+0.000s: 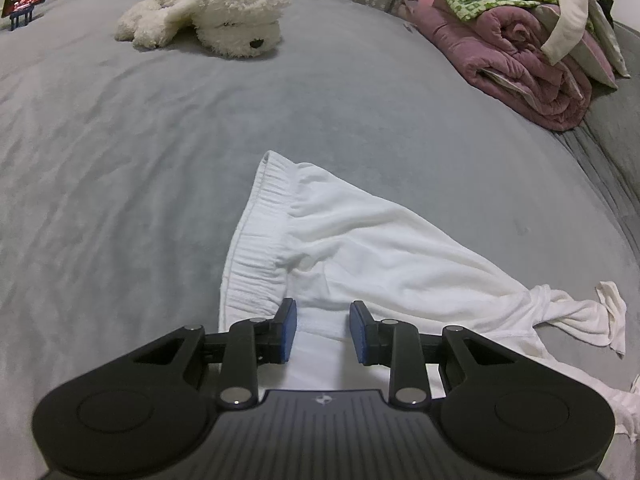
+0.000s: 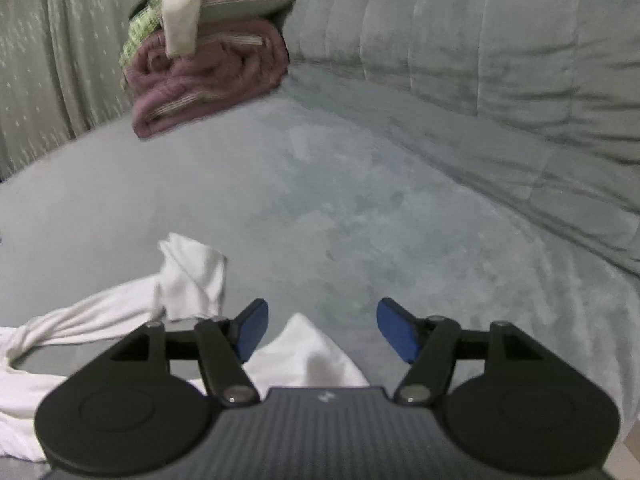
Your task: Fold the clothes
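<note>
A: Where's the garment?

B: The white soft-knit trousers with a gathered elastic waistband (image 1: 360, 248) lie on the grey plush bedspread (image 1: 160, 160), waistband toward the left gripper (image 1: 323, 330), legs trailing off twisted to the right.

A: Is that gripper holding them?

B: It hangs over the waist end, its blue-padded jaws narrowly apart with white cloth lying between them; I cannot tell whether the pads pinch a fold. The right gripper (image 2: 322, 330) stands wide, a peak of white fabric between its jaws but untouched.

A: So which step?

B: Laying flat, I'd judge; nothing is folded yet. Next, the right side probably needs a leg end caught and drawn straight.

A: Anything else around?

B: A cream plush dog (image 1: 208, 12) and a pile of pink and green bedding (image 1: 520, 40), well apart from the trousers.
</note>
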A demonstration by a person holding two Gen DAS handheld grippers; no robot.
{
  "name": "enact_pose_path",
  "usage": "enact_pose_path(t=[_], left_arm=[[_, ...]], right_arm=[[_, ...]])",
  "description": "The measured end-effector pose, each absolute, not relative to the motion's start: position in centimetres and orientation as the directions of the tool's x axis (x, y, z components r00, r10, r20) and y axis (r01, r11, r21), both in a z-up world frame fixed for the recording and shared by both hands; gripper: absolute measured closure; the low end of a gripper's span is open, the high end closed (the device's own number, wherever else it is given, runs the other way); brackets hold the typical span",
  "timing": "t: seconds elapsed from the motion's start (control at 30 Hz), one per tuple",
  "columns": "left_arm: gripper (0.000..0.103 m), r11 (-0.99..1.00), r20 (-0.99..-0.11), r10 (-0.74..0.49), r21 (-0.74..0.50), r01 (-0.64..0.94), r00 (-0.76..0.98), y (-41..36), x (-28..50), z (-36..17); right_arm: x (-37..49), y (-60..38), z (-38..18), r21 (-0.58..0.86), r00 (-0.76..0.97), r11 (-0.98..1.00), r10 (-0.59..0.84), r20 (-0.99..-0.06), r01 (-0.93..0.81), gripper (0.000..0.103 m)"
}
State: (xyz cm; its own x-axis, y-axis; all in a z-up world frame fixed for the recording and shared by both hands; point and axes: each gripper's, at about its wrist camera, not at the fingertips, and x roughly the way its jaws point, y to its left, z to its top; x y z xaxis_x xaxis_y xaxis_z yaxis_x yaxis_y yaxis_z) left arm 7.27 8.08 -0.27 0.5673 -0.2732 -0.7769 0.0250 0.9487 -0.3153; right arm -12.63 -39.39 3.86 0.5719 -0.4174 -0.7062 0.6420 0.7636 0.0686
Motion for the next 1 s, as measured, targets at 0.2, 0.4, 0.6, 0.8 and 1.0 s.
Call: enact_pose_path(t=[0.2,0.4,0.6,0.8,1.0], left_arm=[[0.075,0.950,-0.777,-0.270,-0.313,0.023,0.568,8.0,7.3,-0.4],[0.074,0.951,-0.778,-0.268,-0.308,0.026,0.568,7.9,7.3,-0.5],[0.074,0.946,-0.778,-0.274,-0.323,0.013,0.565,8.1,7.4,-0.5],[0.069,0.950,-0.777,-0.270,-0.313,0.023,0.569,7.7,7.3,-0.5],[0.068,0.954,-0.777,-0.264,-0.299,0.034,0.572,7.6,7.2,-0.5]], right_arm=[[-11.0,-40.6,0.2,0.095,0.487,0.799,-0.263,-0.833,0.594,0.063],[-12.1,-37.3,3.0,0.020,0.596,0.848,-0.355,-0.720,0.529,0.095],[-13.6,-29.6,5.4,-0.035,0.751,0.941,-0.290,-0.593,0.335,0.094],[-11.6,-20.1,2.7,-0.067,0.709,0.997,-0.025,-0.705,-0.031,0.093],[-11.8,-15.4,2.3,0.013,0.631,0.952,0.212,-0.747,-0.305,0.065]])
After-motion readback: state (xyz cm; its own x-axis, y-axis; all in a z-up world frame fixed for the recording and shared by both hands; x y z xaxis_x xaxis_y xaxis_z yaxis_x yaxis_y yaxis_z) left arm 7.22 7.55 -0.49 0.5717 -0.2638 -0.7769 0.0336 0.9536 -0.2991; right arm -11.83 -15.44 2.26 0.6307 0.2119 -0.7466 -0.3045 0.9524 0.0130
